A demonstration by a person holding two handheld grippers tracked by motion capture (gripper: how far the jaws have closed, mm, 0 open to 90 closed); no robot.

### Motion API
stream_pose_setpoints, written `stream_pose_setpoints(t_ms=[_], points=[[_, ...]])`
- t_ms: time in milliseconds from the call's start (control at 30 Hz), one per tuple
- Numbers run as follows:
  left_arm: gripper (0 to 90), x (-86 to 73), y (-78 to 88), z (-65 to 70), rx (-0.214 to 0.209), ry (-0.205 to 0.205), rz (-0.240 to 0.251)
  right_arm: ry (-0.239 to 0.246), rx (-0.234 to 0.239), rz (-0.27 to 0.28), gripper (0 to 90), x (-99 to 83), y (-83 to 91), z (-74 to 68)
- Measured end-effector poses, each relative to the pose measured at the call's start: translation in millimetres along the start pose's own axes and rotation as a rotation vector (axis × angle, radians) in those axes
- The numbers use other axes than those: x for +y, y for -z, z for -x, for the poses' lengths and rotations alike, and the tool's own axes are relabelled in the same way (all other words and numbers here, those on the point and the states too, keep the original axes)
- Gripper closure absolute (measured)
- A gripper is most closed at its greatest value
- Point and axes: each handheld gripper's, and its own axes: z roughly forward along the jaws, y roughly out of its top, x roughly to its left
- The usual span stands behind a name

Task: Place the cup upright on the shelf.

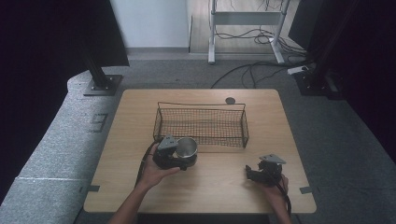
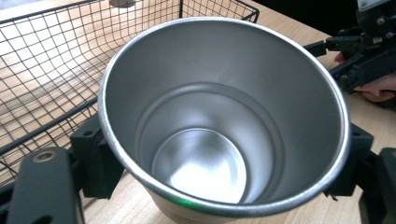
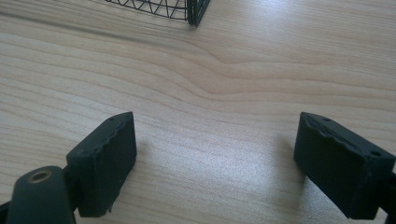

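A shiny metal cup (image 1: 187, 151) stands upright just in front of the black wire basket (image 1: 201, 122), near its front left corner. My left gripper (image 1: 173, 157) is shut on the cup, one jaw pressed to each side of its wall. In the left gripper view the cup (image 2: 219, 116) is seen from above, hollow and with nothing inside. My right gripper (image 1: 254, 172) rests low over the table at the front right. In the right gripper view its jaws stand wide apart, the right gripper (image 3: 215, 163) open over bare wood.
The wooden table (image 1: 280, 135) carries the basket near its middle, with nothing in it. A small dark round disc (image 1: 230, 100) lies by the far edge. Cables and stand bases sit on the floor beyond. A basket corner (image 3: 194, 11) shows ahead of the right gripper.
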Motion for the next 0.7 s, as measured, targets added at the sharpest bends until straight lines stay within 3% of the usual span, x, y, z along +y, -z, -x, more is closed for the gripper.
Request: stream_pose_setpoints(t_ms=[367,700], points=[[18.2,11.2,2.4,-5.9,0.015,-0.015,0.008,-0.003,-0.003,0.000,12.9,0.0,0.0,0.1],[18.2,15.5,2.4,-15.7,0.004,0.017,0.015,-0.003,-0.004,-0.001,13.0,0.0,0.0,0.1]])
